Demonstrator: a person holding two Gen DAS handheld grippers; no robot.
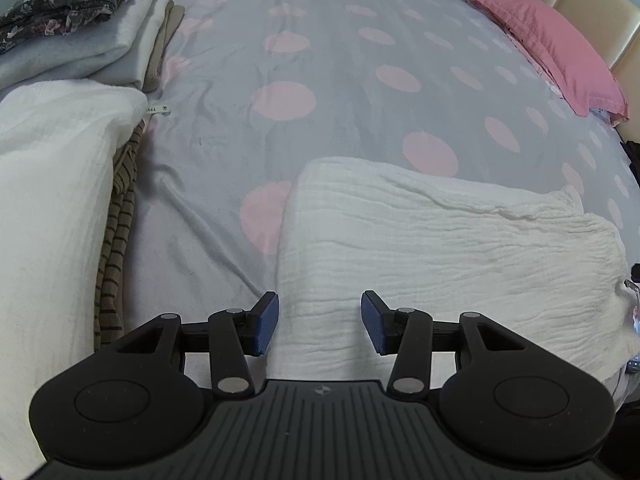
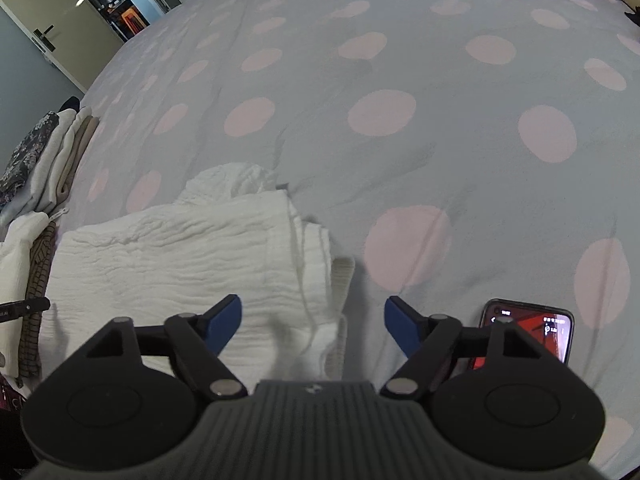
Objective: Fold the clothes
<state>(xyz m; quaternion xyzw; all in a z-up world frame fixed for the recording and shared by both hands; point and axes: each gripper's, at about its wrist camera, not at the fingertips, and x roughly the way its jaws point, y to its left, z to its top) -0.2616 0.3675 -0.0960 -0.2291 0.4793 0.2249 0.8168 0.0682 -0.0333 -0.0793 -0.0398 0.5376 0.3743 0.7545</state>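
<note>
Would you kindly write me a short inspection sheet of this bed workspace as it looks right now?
Surface: bedspread, grey with pink dots, lightly creased.
Job's things: white crinkled garment, partly folded, layered edges at its right side; folded stack at far left with a dark floral piece on top; white fluffy piece over a striped brown garment.
Clutter: phone, screen lit, on the bed right of the right gripper.
Grippers: left gripper over the white garment, jaws open, nothing gripped; right gripper over the garment's right edge, jaws wide open, empty.
Cables: nothing seen.
Surroundings: pink pillow, cream headboard, door.
</note>
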